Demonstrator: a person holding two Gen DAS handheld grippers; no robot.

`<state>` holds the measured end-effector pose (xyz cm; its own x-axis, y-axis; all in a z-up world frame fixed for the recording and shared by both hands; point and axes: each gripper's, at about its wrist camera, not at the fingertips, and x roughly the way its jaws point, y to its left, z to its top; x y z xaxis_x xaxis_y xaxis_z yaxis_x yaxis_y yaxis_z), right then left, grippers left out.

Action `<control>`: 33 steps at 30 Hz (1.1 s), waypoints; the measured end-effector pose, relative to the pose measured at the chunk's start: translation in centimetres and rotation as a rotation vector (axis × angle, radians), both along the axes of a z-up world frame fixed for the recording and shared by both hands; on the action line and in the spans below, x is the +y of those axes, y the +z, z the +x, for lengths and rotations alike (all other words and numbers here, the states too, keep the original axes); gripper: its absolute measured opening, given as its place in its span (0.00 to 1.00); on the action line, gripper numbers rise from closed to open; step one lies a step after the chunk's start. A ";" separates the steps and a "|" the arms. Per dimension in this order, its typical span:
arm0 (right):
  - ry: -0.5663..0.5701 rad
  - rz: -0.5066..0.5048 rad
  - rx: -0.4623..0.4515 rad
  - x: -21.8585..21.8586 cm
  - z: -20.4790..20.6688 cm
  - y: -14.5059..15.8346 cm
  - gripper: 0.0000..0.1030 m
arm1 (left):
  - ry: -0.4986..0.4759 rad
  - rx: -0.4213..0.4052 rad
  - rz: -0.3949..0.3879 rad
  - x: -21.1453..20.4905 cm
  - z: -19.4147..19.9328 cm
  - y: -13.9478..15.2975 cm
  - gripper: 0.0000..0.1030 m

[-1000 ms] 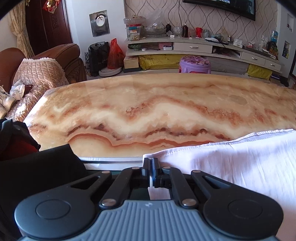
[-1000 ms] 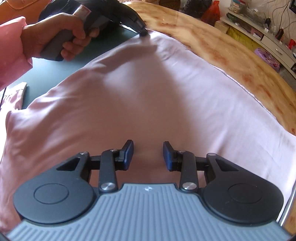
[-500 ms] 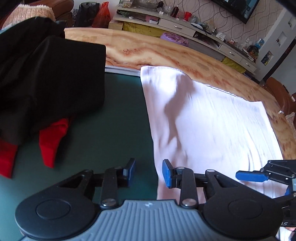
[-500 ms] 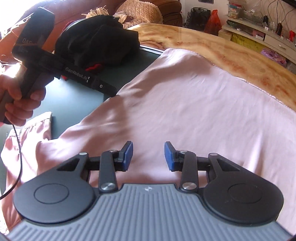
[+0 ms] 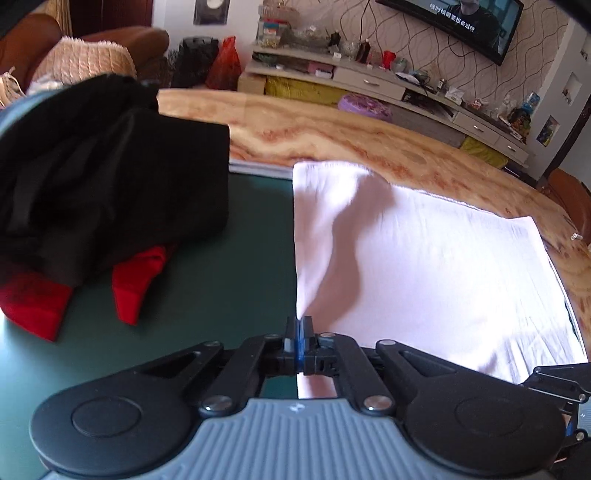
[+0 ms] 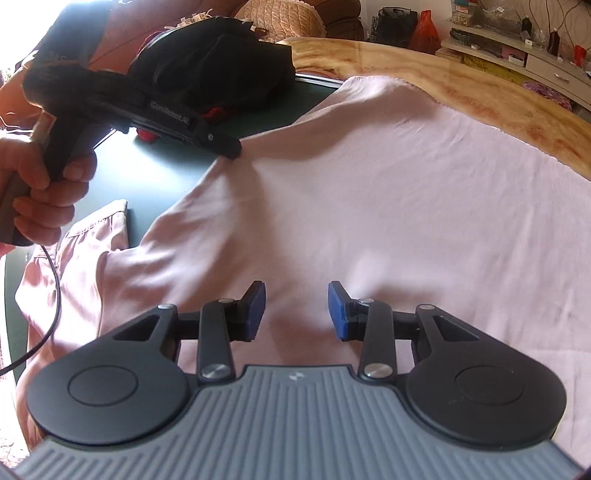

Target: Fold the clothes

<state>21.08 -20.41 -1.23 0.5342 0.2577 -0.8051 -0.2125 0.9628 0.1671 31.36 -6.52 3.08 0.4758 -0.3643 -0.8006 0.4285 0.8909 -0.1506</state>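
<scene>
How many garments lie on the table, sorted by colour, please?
Pink: 1, the pink garment, pinched at its edge by the left tongs
Black: 1, the black garment
Red: 1, the red garment, partly under the black one
Total: 3

readable text in the room

a television (image 5: 452,26) on the far wall shows a line of white subtitle characters along the bottom of its screen, too small to make out. the left tongs (image 6: 231,149) carry pale raised lettering along their black side, blurred here beyond reading. nothing else in either view bears legible writing
</scene>
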 end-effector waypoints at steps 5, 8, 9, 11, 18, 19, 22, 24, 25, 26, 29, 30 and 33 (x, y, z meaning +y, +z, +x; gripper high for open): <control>0.002 -0.033 -0.010 0.5 -0.3 0.0 0.42 | 0.009 0.041 0.087 -1.1 0.3 0.1 0.10; 0.000 -0.024 -0.003 0.2 -0.5 0.1 0.42 | 0.035 0.137 0.048 0.4 0.6 -1.1 0.19; -0.002 -0.023 0.001 0.0 -0.5 0.1 0.42 | 0.026 0.157 0.037 0.9 0.4 -1.5 0.22; -0.016 -0.026 0.011 -0.5 -0.7 0.2 0.42 | 0.006 0.190 0.007 2.4 -0.6 -2.2 0.24; -0.127 -0.119 0.038 -4.6 -2.6 0.4 0.42 | -0.103 0.000 0.202 1.9 -5.7 -2.3 0.32; -0.140 -0.136 0.049 -5.4 -3.1 0.5 0.42 | -0.123 -0.046 0.249 1.5 -6.7 -2.2 0.36; -0.193 -0.167 0.092 -8.1 -4.7 0.7 0.52 | -0.138 -0.089 0.310 1.4 -8.3 -1.9 0.48; -0.241 -0.175 0.126 -10.2 -5.7 0.8 0.56 | -0.136 -0.057 0.286 2.0 -8.5 -1.4 0.48; -0.265 -0.189 0.138 -11.1 -6.0 0.9 0.56 | -0.127 -0.041 0.245 2.6 -8.4 -0.9 0.48; -0.287 -0.206 0.149 -11.9 -6.4 1.0 0.56 | -0.122 -0.041 0.213 3.1 -8.4 -0.4 0.48; -0.332 -0.232 0.137 -13.7 -6.9 1.8 0.56 | -0.184 0.001 0.200 3.4 -9.2 -0.2 0.54; -0.344 -0.212 0.124 -14.1 -6.9 2.1 0.56 | -0.210 0.022 0.206 3.4 -9.8 -0.6 0.54; -0.376 -0.155 0.099 -15.5 -6.6 2.3 0.56 | -0.231 -0.023 0.268 3.3 -11.7 -1.1 0.56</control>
